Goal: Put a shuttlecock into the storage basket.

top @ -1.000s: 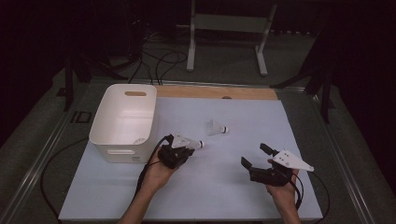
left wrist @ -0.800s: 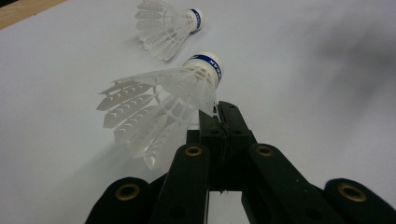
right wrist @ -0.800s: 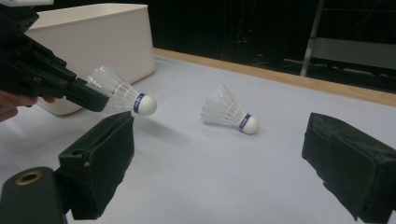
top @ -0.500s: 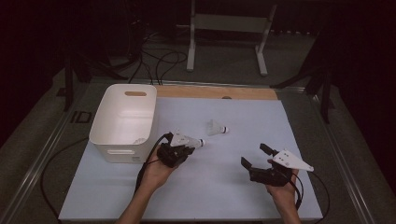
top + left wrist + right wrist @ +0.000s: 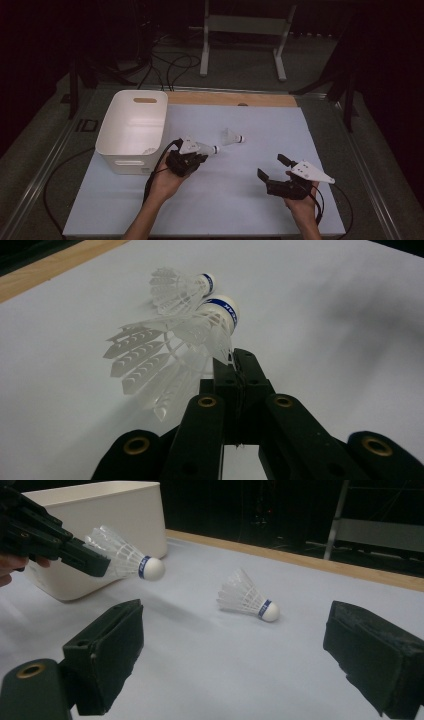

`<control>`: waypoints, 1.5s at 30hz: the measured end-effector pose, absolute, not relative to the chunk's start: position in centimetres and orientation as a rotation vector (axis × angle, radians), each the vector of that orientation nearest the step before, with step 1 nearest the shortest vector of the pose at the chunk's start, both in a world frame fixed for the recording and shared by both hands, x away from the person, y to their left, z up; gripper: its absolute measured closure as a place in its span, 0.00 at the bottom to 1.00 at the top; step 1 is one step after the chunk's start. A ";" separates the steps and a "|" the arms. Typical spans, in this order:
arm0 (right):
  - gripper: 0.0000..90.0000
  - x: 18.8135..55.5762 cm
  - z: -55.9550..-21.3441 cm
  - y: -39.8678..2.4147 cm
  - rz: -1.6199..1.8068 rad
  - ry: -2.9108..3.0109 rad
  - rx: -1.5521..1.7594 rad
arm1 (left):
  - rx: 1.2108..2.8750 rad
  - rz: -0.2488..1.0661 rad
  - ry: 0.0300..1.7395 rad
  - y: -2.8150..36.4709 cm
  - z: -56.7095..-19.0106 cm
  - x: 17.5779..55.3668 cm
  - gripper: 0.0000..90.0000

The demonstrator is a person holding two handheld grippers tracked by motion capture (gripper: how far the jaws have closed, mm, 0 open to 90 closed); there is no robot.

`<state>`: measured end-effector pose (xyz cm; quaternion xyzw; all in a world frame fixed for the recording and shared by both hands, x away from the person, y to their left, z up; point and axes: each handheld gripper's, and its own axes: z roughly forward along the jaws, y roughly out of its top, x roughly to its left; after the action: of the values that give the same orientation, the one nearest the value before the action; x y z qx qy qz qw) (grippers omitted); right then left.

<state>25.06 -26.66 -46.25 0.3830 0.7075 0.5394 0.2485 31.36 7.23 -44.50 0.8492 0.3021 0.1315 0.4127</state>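
Shuttlecock [image 5: 206, 148] clamped by its feather skirt in left gripper [image 5: 192, 159], lifted just above the white table [image 5: 240, 200] in the high view, cork pointing right, just beside the front right corner of the white bin [image 5: 131, 131]. Second shuttlecock [image 5: 232, 137] lying on the table a little farther back and right, apart from the first. Right gripper [image 5: 272, 169] near the front right of the table, jaws wide apart with nothing between them, well apart from both shuttlecocks. Left gripper view: jaws pressed together on the skirt edge of the held shuttlecock [image 5: 192, 335], blue-banded cork up and away, the other shuttlecock [image 5: 182, 285] just beyond on the table. Right gripper view: own pads spread at left and right, the second shuttlecock [image 5: 248, 601] lying between them farther off, the left gripper [image 5: 75, 550] at upper left holding its shuttlecock [image 5: 127, 557] before the bin [image 5: 100, 510].
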 end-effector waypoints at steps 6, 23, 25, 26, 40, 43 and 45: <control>0.10 25.1 -46.3 -26.6 1.470 1.929 1.043 | 2.129 0.333 0.760 7.4 -44.2 31.4 1.00; 0.10 25.0 -46.3 -26.6 1.470 1.926 1.045 | 2.101 0.341 0.747 8.2 -42.9 31.4 1.00; 0.10 25.0 -46.3 -26.6 1.469 1.926 1.045 | 2.097 0.341 0.750 8.2 -42.8 31.5 1.00; 0.10 25.0 -46.3 -26.6 1.470 1.925 1.046 | 2.096 0.339 0.749 8.3 -42.8 31.5 1.00; 0.10 25.0 -46.3 -26.6 1.470 1.926 1.046 | 2.075 0.353 0.746 9.0 -41.9 31.6 1.00; 0.10 25.0 -46.3 -26.6 1.471 1.927 1.048 | 2.071 0.357 0.748 9.2 -41.6 31.7 1.00; 0.10 25.0 -46.3 -26.6 1.471 1.927 1.046 | 2.066 0.361 0.747 9.3 -41.5 31.7 1.00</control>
<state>25.02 -26.57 -46.34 0.3839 0.7071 0.5396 0.2478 31.68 9.31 -41.47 0.8324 0.3011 0.1456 0.4419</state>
